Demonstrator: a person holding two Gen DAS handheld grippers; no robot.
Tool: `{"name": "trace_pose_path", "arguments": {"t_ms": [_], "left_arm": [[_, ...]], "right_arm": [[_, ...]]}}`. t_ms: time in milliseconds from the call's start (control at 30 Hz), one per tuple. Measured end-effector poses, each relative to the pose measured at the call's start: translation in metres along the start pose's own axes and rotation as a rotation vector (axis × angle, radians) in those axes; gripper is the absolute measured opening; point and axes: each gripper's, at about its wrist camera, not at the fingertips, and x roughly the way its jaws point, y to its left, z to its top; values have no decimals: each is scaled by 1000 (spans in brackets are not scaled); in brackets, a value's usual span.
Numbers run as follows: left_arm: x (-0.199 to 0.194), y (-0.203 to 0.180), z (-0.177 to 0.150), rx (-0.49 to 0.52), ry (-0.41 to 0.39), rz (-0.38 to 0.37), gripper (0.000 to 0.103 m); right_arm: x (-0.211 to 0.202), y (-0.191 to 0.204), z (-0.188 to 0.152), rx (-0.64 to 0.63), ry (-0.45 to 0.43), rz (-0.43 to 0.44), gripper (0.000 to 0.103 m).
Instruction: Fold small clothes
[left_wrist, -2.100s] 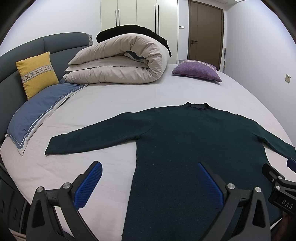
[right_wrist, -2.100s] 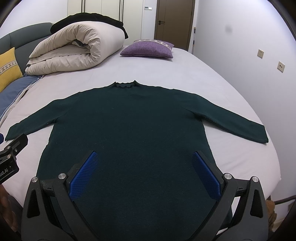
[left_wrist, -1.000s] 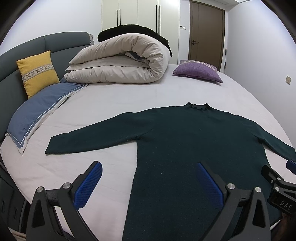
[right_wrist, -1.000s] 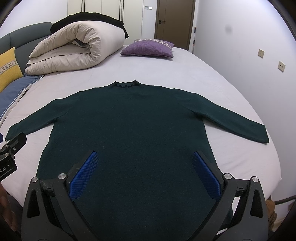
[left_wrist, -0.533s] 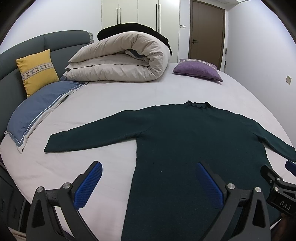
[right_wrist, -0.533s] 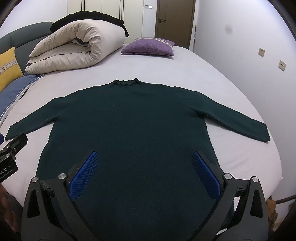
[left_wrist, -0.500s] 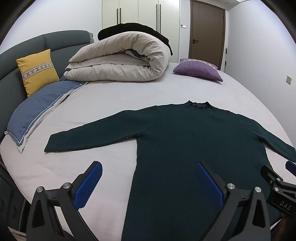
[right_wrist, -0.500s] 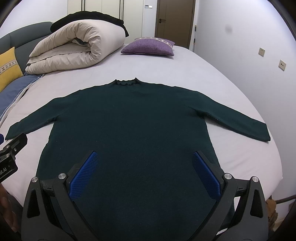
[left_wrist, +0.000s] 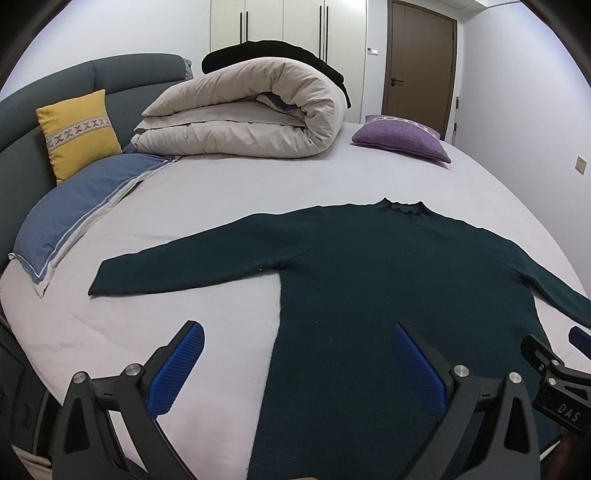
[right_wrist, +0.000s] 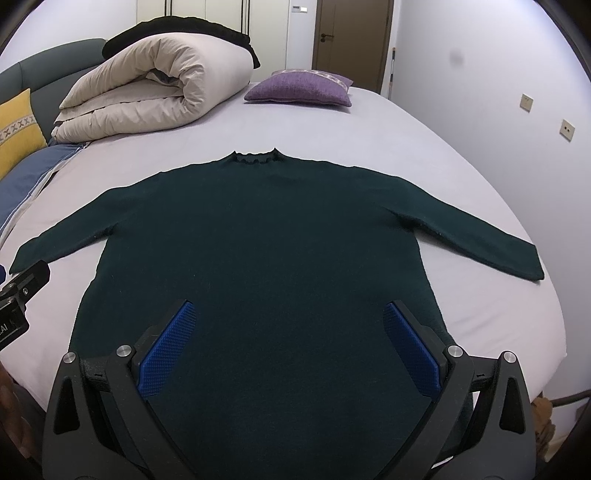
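Green sweater (right_wrist: 258, 236) lies flat on the bed (left_wrist: 221, 192), unmoved; both grippers (left_wrist: 295, 365) (right_wrist: 288, 343) keep hovering near its hem, jaws open—folding unstarted.

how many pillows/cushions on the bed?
3. Yellow cushion leans on the headboard, blue pillow lies flat in front of it, purple cushion sits at the far side near the door. The duvet may hide more.

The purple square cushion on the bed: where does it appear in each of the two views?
Left wrist view: the purple square cushion lies upper right, right of the rolled beige duvet.
Right wrist view: the cushion lies top centre, again right of the duvet.
Shared landmark: the brown door behind it.
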Motion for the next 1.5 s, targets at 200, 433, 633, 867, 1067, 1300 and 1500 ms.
{"name": "trace_pose_path", "arguments": {"t_ms": [200, 433, 633, 867, 1067, 1300, 1500], "left_arm": [[7, -5, -3, 15, 20, -40, 103], [24, -26, -5, 94, 57, -54, 103], [45, -39, 2, 57, 74, -99, 103], [71, -58, 17, -13, 56, -133, 103], [95, -86, 26, 41, 116, -140, 103], [111, -98, 25, 64, 142, -207, 103], [126, -85, 22, -11, 190, -295, 86]], "right_arm": [[10, -11, 1, 29, 7, 20, 103], [24, -101, 8, 201, -34, 53, 103], [57, -275, 0, 560, -43, 23, 89], [99, -459, -56, 1027, -30, -6, 82], [130, -507, -63, 1096, -67, 21, 70], [178, -540, -44, 1121, -101, 97, 35], [193, -549, -12, 1015, -83, 29, 7]]}}
